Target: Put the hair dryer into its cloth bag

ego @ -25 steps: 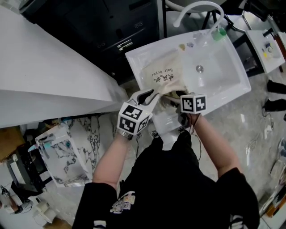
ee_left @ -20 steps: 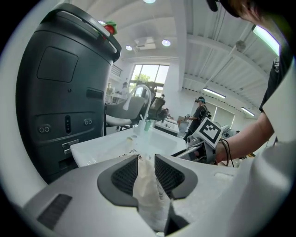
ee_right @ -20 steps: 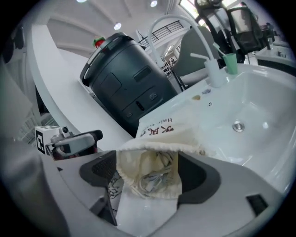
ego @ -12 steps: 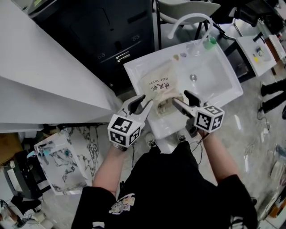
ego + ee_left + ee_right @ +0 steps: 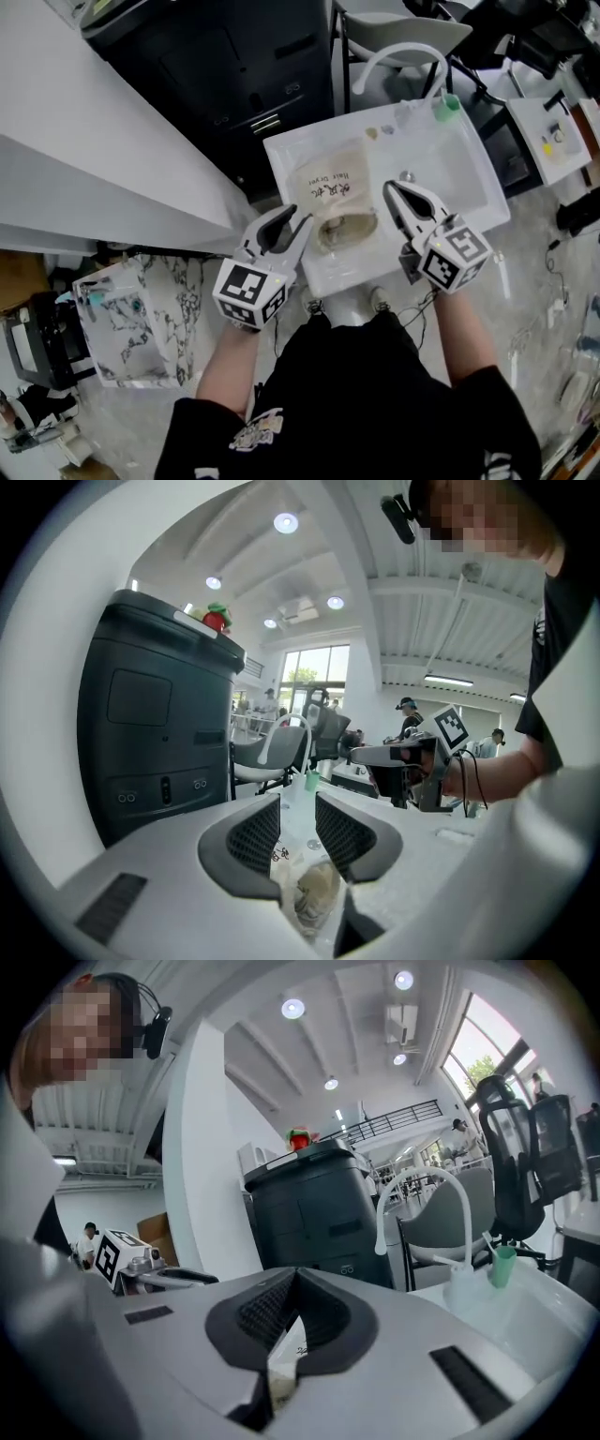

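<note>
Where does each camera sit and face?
Head view: on the person's head, facing down at sink and cloth bag; forearms, left gripper, right gripper show.
Left gripper view: on that gripper, along its just-opened, empty jaws; right gripper shows.
Right gripper view: on that gripper, along its shut jaws; left gripper shows.
Both gripper views face the cabinet and faucet.

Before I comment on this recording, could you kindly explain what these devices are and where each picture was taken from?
No robot here: a person holds a handheld two-jaw gripper in each hand. The top-down picture comes from a camera on the person's head; the other two come from cameras riding on each gripper, looking along its jaws. Below lies a white rectangular washbasin with a cream printed cloth bag on it, bulging at its near mouth. The left gripper has just opened wider and the right gripper has just closed; both hover near the bag's mouth, holding nothing.
</note>
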`<state>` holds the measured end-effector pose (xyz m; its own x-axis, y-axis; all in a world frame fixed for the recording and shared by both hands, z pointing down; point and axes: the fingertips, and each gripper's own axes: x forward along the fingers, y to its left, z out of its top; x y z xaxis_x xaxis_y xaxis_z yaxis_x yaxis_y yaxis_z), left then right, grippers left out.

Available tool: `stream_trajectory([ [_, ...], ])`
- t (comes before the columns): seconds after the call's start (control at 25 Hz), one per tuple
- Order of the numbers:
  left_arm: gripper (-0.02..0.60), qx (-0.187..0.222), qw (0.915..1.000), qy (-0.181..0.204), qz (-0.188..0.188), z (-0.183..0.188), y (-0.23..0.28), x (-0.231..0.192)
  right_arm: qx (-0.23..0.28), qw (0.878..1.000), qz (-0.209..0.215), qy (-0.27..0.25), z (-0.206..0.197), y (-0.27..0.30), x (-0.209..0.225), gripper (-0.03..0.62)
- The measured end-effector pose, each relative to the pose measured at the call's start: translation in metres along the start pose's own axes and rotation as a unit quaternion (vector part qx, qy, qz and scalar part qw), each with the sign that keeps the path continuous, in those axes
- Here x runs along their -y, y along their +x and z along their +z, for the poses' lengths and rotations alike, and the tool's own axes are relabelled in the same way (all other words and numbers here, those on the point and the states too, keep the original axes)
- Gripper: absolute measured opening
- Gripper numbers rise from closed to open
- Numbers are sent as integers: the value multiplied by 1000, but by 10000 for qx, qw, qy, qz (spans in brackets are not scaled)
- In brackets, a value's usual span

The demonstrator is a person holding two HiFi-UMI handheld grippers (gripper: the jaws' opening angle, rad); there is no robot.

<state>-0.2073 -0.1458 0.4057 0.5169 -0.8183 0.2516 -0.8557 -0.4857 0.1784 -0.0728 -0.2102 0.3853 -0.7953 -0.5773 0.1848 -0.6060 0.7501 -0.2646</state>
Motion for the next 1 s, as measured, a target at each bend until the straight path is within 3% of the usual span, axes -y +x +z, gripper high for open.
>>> stream_trajectory([
  [0.12, 102, 66, 9996, -37, 273, 5, 5, 17, -82, 9994, 298, -159, 3, -12, 6, -3],
  [0.32, 6, 237, 9962, -83, 835, 9, 13, 51, -142, 9962, 815, -281, 7, -36, 19, -3],
  [0.64, 3, 261, 9871, -59, 1577, 1, 18, 121, -251, 9849, 1629, -526, 8, -81, 31, -3],
  [1.0, 3, 307, 9734, -401, 2236, -27, 4, 180, -508, 9698, 2318, -556, -12, -109, 20, -3],
])
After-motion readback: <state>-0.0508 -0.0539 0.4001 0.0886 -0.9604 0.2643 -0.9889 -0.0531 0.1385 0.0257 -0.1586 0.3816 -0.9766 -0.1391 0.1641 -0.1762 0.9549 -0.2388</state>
